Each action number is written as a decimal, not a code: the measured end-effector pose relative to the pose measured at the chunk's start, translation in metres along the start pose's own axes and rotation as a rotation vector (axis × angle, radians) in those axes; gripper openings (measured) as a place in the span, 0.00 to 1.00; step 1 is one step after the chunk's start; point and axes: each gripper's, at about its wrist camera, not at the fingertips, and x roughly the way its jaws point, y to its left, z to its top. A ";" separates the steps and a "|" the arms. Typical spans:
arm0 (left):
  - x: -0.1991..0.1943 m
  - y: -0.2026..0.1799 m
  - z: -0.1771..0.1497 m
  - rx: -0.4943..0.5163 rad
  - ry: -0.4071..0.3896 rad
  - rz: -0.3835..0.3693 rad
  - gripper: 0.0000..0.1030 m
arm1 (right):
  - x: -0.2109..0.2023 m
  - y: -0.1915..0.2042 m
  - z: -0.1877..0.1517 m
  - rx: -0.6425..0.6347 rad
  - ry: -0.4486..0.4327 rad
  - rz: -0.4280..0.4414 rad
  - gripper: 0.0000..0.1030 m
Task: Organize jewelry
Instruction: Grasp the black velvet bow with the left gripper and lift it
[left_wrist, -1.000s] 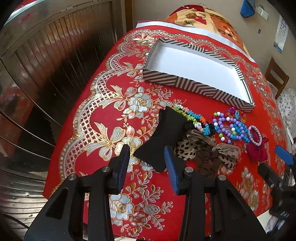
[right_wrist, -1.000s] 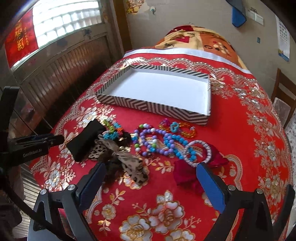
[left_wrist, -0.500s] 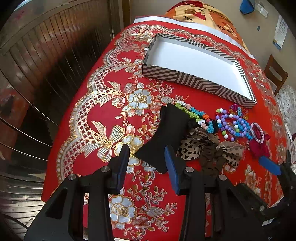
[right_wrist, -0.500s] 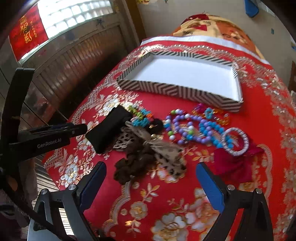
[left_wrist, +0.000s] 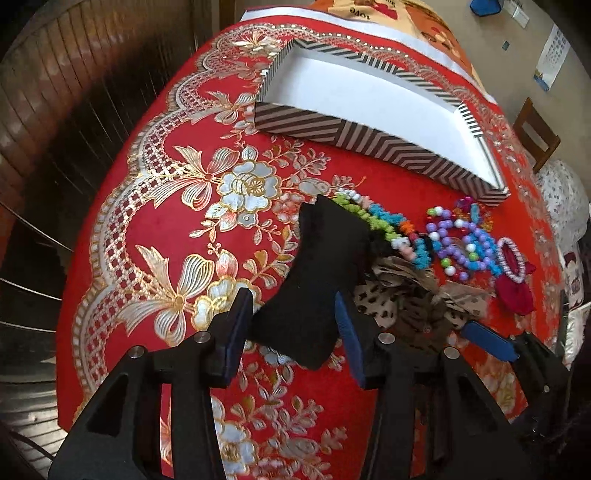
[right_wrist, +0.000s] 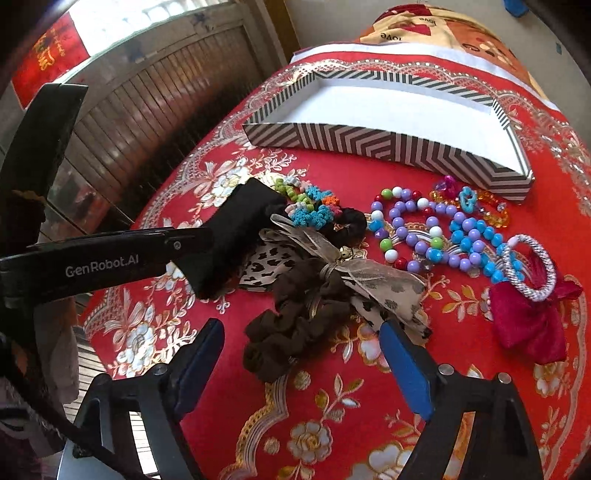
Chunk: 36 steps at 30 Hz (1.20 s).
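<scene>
A black fabric bow (left_wrist: 317, 280) lies on the red tablecloth; its near end sits between the open fingers of my left gripper (left_wrist: 293, 325), not clamped. My right gripper (right_wrist: 301, 354) is open around the near end of a dark brown scrunchie (right_wrist: 295, 317) with a leopard-print ribbon bow (right_wrist: 354, 273). Beyond lie a multicoloured bead bracelet (right_wrist: 310, 206), purple and blue bead strings (right_wrist: 436, 236), a silver ring bracelet (right_wrist: 532, 269) and a dark red bow (right_wrist: 528, 325). The empty striped box (right_wrist: 369, 142) stands behind them. The black bow also shows in the right wrist view (right_wrist: 236, 236).
The left gripper's arm (right_wrist: 92, 258) reaches in from the left in the right wrist view. The table's left edge (left_wrist: 74, 258) drops off beside a wooden slatted wall. A wooden chair (left_wrist: 535, 133) stands at the far right.
Both grippers have moved forward and down towards the pile. The black bow's end now lies between the left fingers, which have opened wider. The right gripper has shifted left over the brown scrunchie.
</scene>
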 end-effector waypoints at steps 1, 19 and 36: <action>0.004 -0.001 0.001 0.007 0.005 0.002 0.45 | 0.003 0.000 0.001 0.000 0.004 -0.001 0.78; 0.023 -0.021 -0.004 0.160 0.027 0.061 0.51 | 0.007 -0.007 -0.004 -0.075 0.022 0.041 0.23; -0.052 0.003 0.012 0.055 -0.110 -0.044 0.19 | -0.087 -0.018 0.013 -0.070 -0.117 0.136 0.16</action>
